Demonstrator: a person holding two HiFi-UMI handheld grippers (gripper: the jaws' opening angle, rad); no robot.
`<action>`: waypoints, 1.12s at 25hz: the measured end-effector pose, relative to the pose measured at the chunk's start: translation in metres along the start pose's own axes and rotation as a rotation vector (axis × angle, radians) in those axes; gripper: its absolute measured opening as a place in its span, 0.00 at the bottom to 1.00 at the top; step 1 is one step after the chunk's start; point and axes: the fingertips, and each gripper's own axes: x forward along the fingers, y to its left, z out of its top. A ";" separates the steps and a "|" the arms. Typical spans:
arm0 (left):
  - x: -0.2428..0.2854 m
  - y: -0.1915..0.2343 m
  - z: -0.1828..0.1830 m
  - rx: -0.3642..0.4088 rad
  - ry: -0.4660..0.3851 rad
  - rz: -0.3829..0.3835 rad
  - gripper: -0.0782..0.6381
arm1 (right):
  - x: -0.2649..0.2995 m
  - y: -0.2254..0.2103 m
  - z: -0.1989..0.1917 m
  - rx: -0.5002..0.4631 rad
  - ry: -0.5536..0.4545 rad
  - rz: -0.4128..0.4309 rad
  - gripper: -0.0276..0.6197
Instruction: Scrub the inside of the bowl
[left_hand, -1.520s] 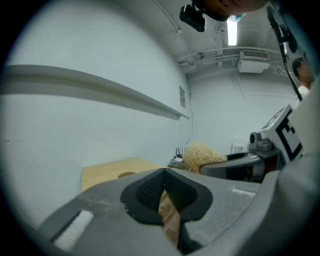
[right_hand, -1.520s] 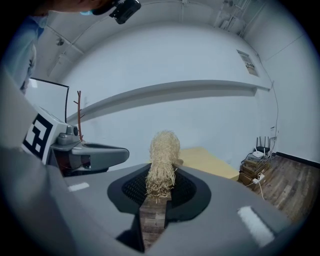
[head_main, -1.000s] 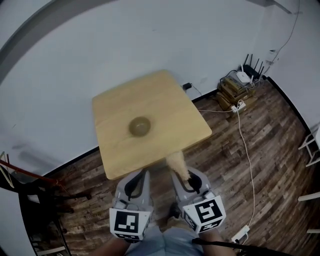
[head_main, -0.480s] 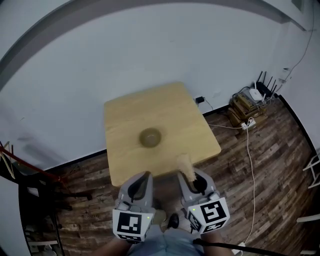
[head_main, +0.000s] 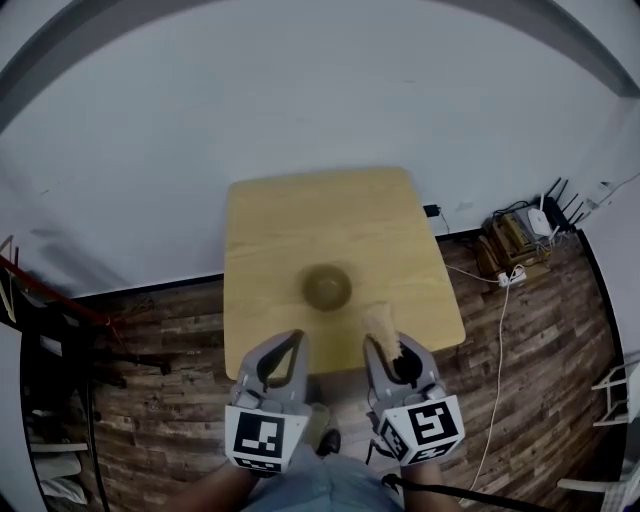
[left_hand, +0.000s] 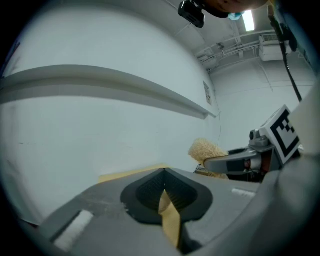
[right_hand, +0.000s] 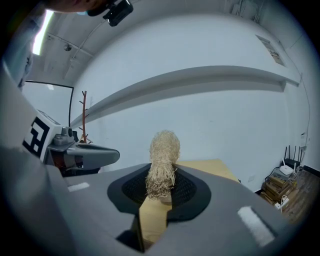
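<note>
Between the jaws of the right claw (right_hand: 161, 192) a scrubber (right_hand: 163, 159) is sitting clamped. The jaws are pressing tight on its lower end, and its straw-coloured tuft is sticking out past the tips. Just to this claw's left, the left claw (left_hand: 164, 175) is hanging level with it, its jaws meeting at the tips and gripping nothing.

Both claws are hovering over the floor (head_main: 160, 340) at the near side of the table (head_main: 300, 220). In the head view the tuft is overlapping the table's near edge. Ahead of the claws, roughly on a line between them, the bowl (head_main: 326, 288) is sitting on the table, well apart from both, with only bare tabletop lying in between. Beyond the table the wall (head_main: 300, 90) is rising.

Far off to the right claw's right, a router (head_main: 545, 212) and boxes (head_main: 505, 245) are sitting by the wall, with cables trailing over the floor.

Only the head view is showing the bowl; each gripper view is catching just a strip of tabletop past its jaws. The right gripper view is adding a red coat stand (right_hand: 84, 112) beyond the left claw. The left gripper view is adding a ceiling lamp (left_hand: 246, 20) above the right claw.
</note>
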 end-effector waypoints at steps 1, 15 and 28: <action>0.007 0.007 -0.004 -0.004 0.008 0.003 0.14 | 0.011 -0.003 -0.001 0.000 0.011 0.003 0.18; 0.090 0.074 -0.004 -0.044 0.031 0.021 0.14 | 0.113 -0.024 0.013 -0.034 0.069 0.050 0.18; 0.109 0.101 0.000 -0.069 0.021 0.049 0.14 | 0.139 -0.031 0.032 -0.071 0.056 0.058 0.18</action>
